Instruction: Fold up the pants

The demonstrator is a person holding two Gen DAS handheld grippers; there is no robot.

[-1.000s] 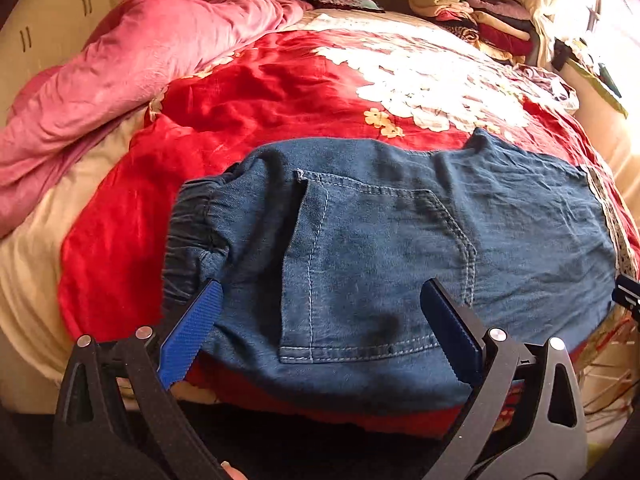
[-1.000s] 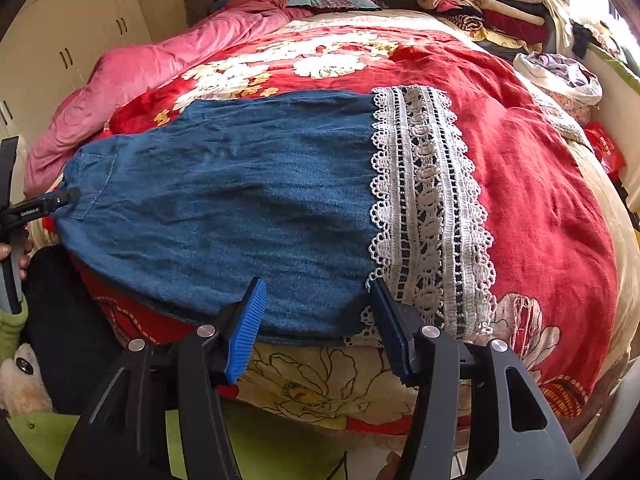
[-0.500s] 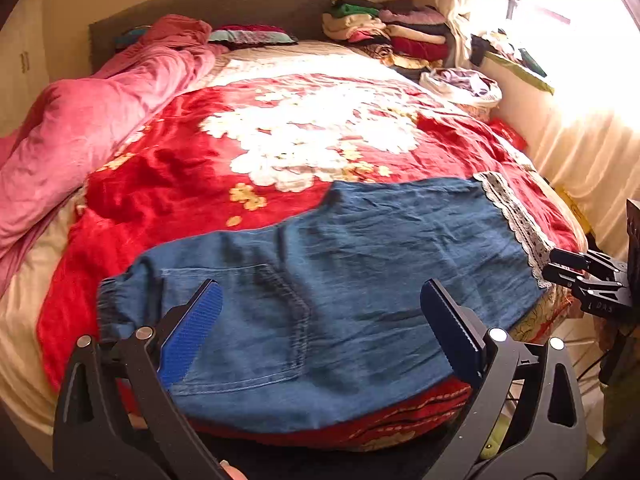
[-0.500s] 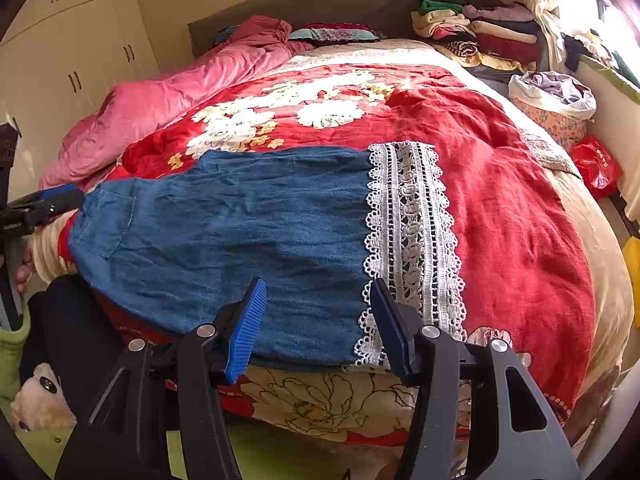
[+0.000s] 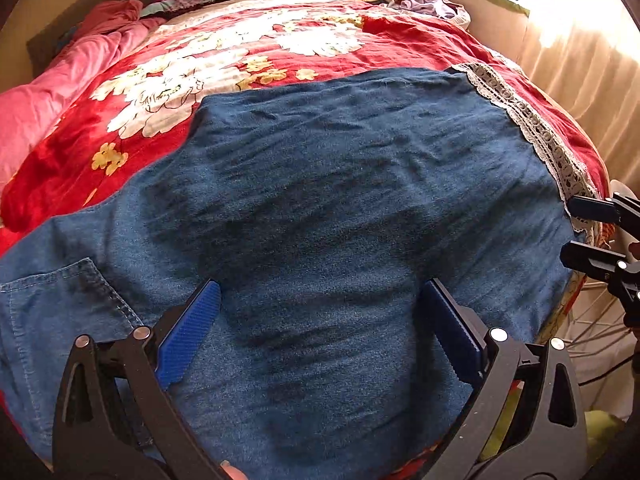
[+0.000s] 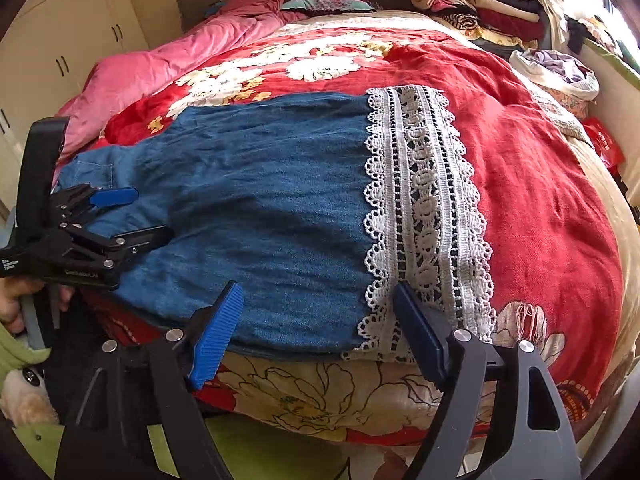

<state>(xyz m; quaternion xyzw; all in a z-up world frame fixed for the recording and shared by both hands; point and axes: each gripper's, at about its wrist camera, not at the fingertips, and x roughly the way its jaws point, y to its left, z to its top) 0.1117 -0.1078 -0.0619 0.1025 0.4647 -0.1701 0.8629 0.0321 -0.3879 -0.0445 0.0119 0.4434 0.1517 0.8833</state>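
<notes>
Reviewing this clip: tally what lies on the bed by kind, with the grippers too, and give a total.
Denim pants, lying flat with a lace hem: 1
Red floral blanket: 1
Pink quilt, bunched at the far left: 1
Stack of folded clothes at the far corner: 1
Hand-held grippers: 2, the left hand-held gripper open over the denim, the right hand-held gripper opening at the hem, gripping nothing
Total: 6

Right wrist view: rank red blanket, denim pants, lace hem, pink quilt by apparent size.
1. red blanket
2. denim pants
3-4. lace hem and pink quilt: look alike; quilt lies farther off, so unsure.
</notes>
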